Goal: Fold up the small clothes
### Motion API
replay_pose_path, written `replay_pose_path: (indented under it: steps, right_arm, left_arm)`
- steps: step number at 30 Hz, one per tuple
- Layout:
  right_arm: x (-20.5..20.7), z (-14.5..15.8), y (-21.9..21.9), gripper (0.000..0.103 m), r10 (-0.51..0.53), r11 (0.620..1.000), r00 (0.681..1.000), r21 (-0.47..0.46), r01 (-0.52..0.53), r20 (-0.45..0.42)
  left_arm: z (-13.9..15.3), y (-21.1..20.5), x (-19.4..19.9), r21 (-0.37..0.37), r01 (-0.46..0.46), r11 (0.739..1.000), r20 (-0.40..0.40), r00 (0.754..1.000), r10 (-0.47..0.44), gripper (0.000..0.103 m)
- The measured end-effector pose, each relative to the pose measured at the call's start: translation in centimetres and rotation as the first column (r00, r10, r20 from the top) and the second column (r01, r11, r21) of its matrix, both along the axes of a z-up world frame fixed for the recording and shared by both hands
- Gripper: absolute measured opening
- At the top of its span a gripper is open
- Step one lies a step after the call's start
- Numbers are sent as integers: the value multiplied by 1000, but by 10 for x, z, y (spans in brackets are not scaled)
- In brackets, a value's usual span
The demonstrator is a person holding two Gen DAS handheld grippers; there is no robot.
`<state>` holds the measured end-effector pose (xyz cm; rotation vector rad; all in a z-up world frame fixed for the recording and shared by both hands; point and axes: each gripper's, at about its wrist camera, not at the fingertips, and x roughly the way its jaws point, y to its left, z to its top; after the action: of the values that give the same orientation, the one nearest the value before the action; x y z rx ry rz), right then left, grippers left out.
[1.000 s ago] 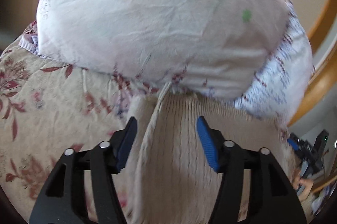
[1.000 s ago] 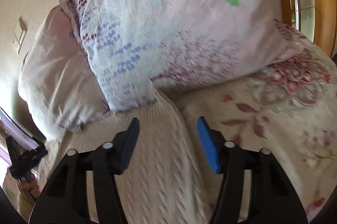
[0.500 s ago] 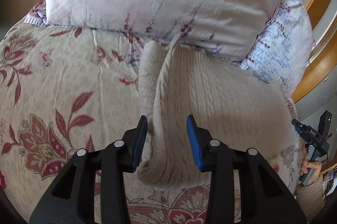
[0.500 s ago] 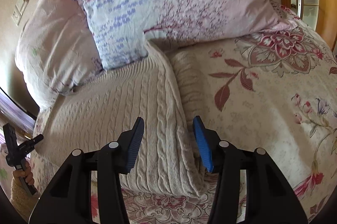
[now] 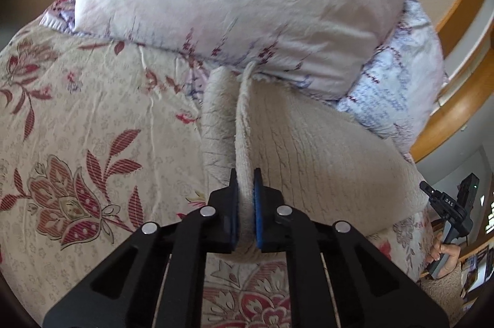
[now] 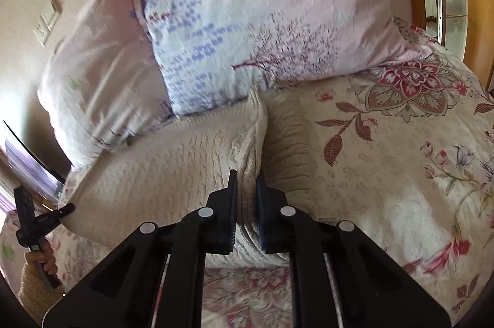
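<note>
Left wrist: tongs (image 5: 245,189) angled down, pinching sweater (image 5: 324,149) edge

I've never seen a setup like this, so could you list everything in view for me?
knitted garment: one, cream, on the bedspread, far edge against the pillows
pillows: two, pale pink and blue floral print, at the head of the bed
bedspread: one, beige with red flowers, under everything
wooden frame: one, orange-brown, beside the bed
wall switch: one, beige, on the wall
left tool: black, blue pads, just closed on the garment's edge
right tool: black, just closed on the opposite edge
</note>
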<state>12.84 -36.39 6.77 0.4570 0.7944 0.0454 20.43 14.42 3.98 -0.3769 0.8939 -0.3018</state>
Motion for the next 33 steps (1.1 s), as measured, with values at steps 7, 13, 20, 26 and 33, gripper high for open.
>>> replay_pose_path:
  steps: [7,13,20,26,33]
  right_arm:
    - [-5,-27,-4,11,-38,998,993,-50,33,-112]
    - [-5,-44,0,11,-65,996,985,-77,53,-160]
    - [-5,-20,18,45,-71,975,995,-217,55,-68]
    - [-2,-1,49,52,55,959,998,-278,-52,3]
    - [17,-25,71,54,121,952,985,-267,-150,-123]
  left_arm:
    - [-20,10,-5,7,5,1000,-52,999,-5,8]
    - [-33,11,-1,19,-7,1000,-74,997,8,10]
    - [-12,6,-11,123,-39,992,7,999,38,37]
    - [12,-20,-20,181,10,983,127,991,-34,54]
    - [-1,-61,-12,280,96,955,87,988,-125,61]
